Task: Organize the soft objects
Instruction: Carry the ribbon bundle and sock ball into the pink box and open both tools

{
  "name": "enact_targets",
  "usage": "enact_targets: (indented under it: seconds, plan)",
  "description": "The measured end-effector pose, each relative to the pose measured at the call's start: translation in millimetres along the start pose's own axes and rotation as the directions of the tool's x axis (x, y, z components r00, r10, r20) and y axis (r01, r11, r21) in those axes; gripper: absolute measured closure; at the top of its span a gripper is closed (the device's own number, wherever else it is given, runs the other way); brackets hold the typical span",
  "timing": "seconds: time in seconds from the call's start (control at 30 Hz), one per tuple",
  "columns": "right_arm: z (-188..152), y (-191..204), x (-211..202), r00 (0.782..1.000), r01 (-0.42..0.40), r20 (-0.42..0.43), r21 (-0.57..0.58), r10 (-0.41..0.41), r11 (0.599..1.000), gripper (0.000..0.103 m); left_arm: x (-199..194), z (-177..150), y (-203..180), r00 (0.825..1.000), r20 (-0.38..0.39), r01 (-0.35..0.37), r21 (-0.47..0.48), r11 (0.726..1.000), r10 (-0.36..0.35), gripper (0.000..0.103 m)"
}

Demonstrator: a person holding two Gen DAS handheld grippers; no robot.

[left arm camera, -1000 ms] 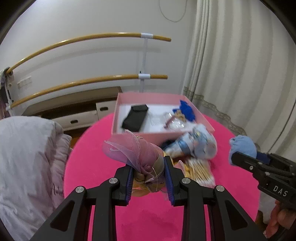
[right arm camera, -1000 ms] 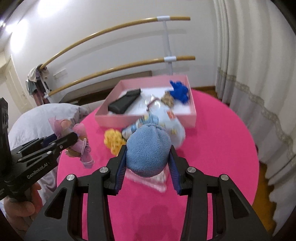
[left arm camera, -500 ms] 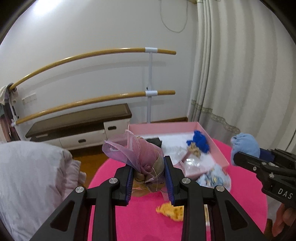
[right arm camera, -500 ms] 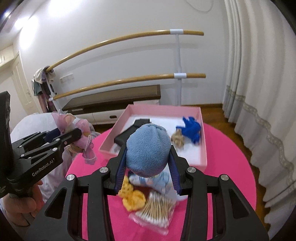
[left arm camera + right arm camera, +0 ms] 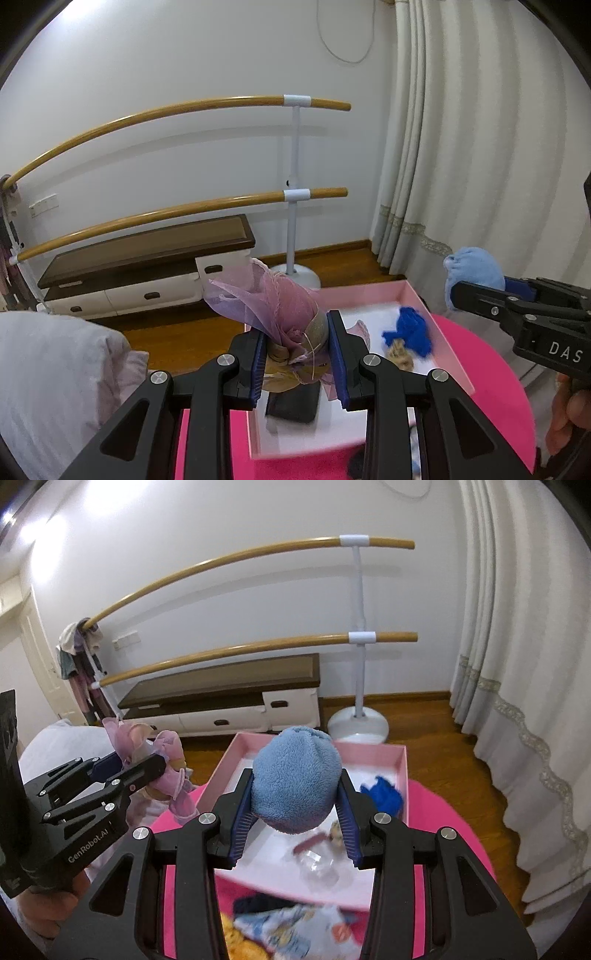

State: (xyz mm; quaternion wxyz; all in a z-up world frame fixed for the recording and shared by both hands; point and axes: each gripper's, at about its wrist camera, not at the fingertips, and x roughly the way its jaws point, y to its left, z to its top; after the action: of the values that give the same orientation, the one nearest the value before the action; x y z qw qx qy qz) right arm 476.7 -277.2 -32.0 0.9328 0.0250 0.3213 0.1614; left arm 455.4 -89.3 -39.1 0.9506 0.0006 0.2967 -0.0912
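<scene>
Below both grippers, low in each frame, sits the pink box (image 5: 400, 771) on the pink desk (image 5: 491, 373), and that is the relation I care about. My right gripper (image 5: 295, 812) is clamped on a blue fleece bundle (image 5: 295, 775), which fills the middle of the right wrist view and hangs over the box's near-left part, with white floor visible beneath and to the right of it. My left gripper (image 5: 297, 354) is clamped on a pink gauzy doll (image 5: 273, 306), held centre frame over the box's left end, above a black pouch (image 5: 293, 404) lying inside.

Inside the box, toward its right side, I see a blue yarn piece (image 5: 410, 330) and something small and tan beside it, too blurred to name. Each gripper shows in the other's view: the right one at the right edge of the left view, the left one at the left edge of the right view, so they flank the box.

I judge both loads already over the box, so the next move looks like a short descent. The right bundle has the clearer landing; the doll would come down on the pouch unless I shift it right. More soft things lie on the desk at the bottom of the right view, blurred.
</scene>
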Motion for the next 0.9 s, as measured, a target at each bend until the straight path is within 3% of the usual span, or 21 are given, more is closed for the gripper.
enact_targets:
  seconds: [0.2,0.47,0.9]
  plan:
    - [23,-17,47,0.997,-0.002,-0.074,0.025,0.003,1.0,0.064,61,34,4,0.999,-0.045,0.009,-0.001,1.0,-0.009,0.076]
    - [29,-45,112,0.981,-0.022,-0.192,0.094,0.04,0.995,0.063,149,69,-3,0.991,-0.131,0.011,0.016,1.0,-0.008,0.076]
    - [23,-71,161,0.955,-0.006,-0.292,0.153,0.051,0.988,0.063,242,100,-14,0.971,-0.238,0.036,0.0,0.999,-0.035,0.074]
